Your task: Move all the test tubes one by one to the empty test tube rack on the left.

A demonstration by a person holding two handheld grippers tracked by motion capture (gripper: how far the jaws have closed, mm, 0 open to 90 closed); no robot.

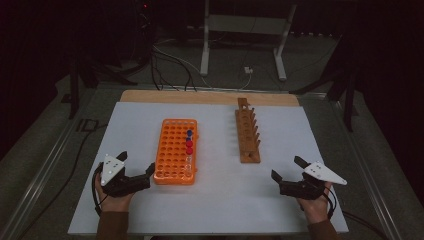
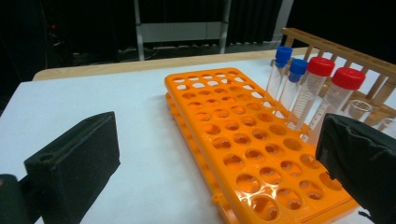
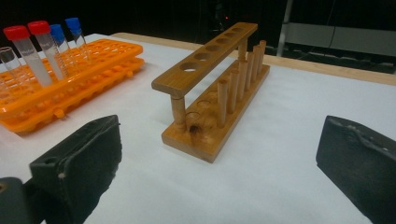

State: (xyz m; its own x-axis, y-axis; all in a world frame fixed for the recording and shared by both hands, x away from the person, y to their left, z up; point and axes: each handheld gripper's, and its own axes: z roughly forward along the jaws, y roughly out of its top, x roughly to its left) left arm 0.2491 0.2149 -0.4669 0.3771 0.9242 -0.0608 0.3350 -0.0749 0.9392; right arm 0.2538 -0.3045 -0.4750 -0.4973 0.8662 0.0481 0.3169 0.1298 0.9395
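Note:
An orange tube rack [image 1: 172,150] lies left of centre on the white table sheet [image 1: 220,190]. Along its right edge stand two blue-capped tubes [image 1: 189,133], two red-capped tubes [image 1: 189,146] and uncapped clear tubes [image 1: 188,167]. An empty wooden rack [image 1: 247,135] lies to its right. My left gripper [image 1: 136,163] is open just left of the orange rack's near end, nothing between its jaws. My right gripper [image 1: 286,168] is open near the wooden rack's near end, also empty. The left gripper view has the orange rack [image 2: 243,140] and red-capped tubes [image 2: 348,78] close ahead. The right gripper view faces the wooden rack [image 3: 210,70].
A bare wooden strip [image 1: 200,96] runs along the table's far edge. Beyond it are a white metal stand [image 1: 245,30] and cables [image 1: 170,65] on the dark floor. Open sheet lies between the two racks and along the near edge.

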